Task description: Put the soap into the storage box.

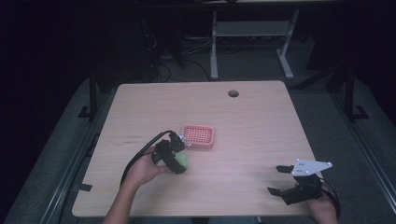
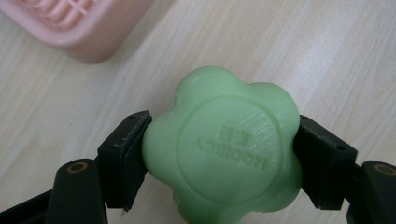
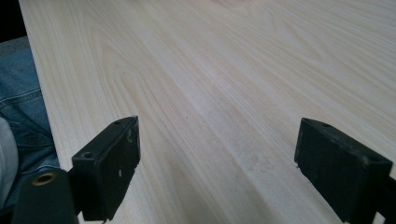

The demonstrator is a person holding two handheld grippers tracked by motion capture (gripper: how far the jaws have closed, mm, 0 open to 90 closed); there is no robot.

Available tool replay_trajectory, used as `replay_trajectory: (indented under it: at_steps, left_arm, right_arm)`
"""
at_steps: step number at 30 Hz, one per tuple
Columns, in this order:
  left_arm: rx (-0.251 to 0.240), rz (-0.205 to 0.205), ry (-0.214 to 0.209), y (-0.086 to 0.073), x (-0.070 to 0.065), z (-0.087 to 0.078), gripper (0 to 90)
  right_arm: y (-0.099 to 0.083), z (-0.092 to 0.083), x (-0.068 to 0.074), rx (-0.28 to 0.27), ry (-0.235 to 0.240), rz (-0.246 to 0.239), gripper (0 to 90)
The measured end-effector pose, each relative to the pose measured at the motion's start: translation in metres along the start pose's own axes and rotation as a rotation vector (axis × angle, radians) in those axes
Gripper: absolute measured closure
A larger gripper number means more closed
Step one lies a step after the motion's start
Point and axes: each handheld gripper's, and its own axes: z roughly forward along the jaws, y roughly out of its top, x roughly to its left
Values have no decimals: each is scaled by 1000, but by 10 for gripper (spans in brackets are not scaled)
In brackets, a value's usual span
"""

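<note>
A pale green flower-shaped soap sits between the two black jaws of my left gripper, which is shut on it just above the wooden table. From above, the green soap and my left gripper lie a little in front of a pink slotted soap dish. The corner of that pink dish appears at the upper left of the left gripper view. My right gripper rests near the table's front right edge, its jaws spread wide with nothing between them.
The wooden table has a round cable hole near its far edge. A black cable trails from the left gripper toward the front left. A desk frame stands on the floor behind. A person's jeans show past the table edge.
</note>
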Motion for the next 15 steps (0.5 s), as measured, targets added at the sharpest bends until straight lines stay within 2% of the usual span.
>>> replay_trajectory:
  at_steps: [15]
  left_arm:
    - [-27,18,-4,27,14,-15,267]
  right_arm:
    - [0,1,-1,-5,2,-1,138]
